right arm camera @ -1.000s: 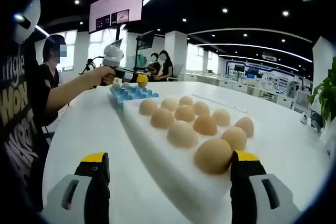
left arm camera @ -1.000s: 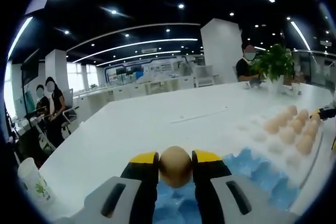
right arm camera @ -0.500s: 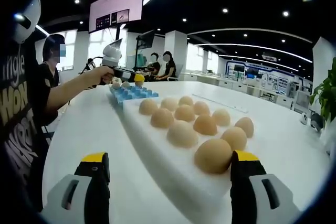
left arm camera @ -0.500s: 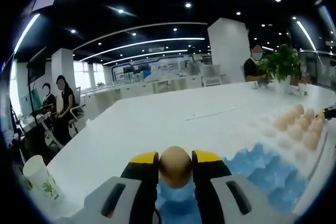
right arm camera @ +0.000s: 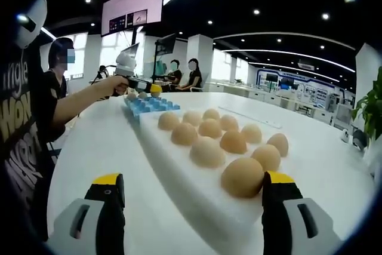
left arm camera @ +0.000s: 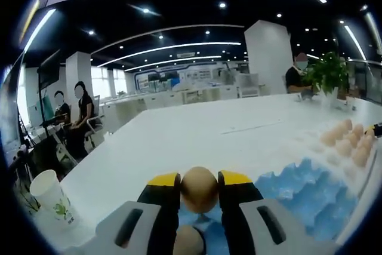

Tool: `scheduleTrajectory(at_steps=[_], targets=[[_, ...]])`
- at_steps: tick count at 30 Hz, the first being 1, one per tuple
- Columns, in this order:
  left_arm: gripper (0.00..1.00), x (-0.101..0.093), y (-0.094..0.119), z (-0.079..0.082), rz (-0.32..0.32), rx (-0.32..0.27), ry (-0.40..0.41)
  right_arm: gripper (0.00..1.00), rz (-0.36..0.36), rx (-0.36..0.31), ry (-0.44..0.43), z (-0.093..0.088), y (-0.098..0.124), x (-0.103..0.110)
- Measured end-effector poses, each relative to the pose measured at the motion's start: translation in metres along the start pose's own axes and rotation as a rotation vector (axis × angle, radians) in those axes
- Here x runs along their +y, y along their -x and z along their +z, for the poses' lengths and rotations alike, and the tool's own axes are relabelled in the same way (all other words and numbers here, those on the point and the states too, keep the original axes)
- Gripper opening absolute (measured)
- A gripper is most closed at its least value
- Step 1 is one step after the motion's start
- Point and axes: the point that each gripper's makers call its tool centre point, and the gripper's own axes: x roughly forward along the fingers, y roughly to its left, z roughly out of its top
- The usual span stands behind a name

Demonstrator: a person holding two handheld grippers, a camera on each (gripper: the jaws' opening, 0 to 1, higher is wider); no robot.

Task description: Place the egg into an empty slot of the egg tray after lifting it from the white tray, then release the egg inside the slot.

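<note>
My left gripper (left arm camera: 199,190) is shut on a brown egg (left arm camera: 199,189), held just above the blue egg tray (left arm camera: 310,192). Another egg (left arm camera: 188,241) sits in a slot of that tray right below the jaws. To the right, the white tray (left arm camera: 358,174) carries several eggs (left arm camera: 352,147). In the right gripper view, the white tray (right arm camera: 179,174) with several brown eggs (right arm camera: 208,151) lies ahead, and my right gripper (right arm camera: 194,195) stands open with its right jaw beside the nearest egg (right arm camera: 242,177). Far off, the left gripper (right arm camera: 152,89) hovers over the blue egg tray (right arm camera: 150,106).
A paper cup (left arm camera: 52,196) stands at the table's left edge. A potted plant (left arm camera: 330,74) and a seated person (left arm camera: 297,76) are at the far end of the white table (left arm camera: 197,141). People sit at the left (left arm camera: 71,117). The holder's arm (right arm camera: 77,103) reaches over the table.
The left gripper with its egg has moved left along the blue tray; an egg in a slot below the jaws has come into view. The right gripper has held still.
</note>
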Motion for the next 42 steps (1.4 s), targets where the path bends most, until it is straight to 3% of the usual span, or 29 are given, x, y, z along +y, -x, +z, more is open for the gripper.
scheduleTrajectory(at_steps=[17,21,22,33,37,42], targets=[[0.25,0.013,-0.001,-0.02,0.027,0.058,0.033,1.0,0.001,-0.008,0.001,0.0,0.0,0.0],[0.25,0.014,-0.003,-0.03,0.037,0.101,-0.009,1.0,0.003,-0.008,0.01,0.0,0.0,0.001],[0.24,0.015,-0.003,-0.027,0.045,0.086,-0.035,1.0,0.003,-0.009,0.01,0.0,0.0,0.001],[0.25,0.01,-0.005,-0.025,0.031,0.096,-0.019,1.0,0.0,-0.011,0.009,0.0,0.0,0.0],[0.27,0.007,-0.004,-0.025,0.019,0.104,-0.03,1.0,-0.001,-0.012,0.009,0.0,-0.001,0.0],[0.43,0.012,-0.007,-0.026,0.043,0.104,-0.043,1.0,-0.002,-0.012,0.013,-0.001,-0.001,0.0]])
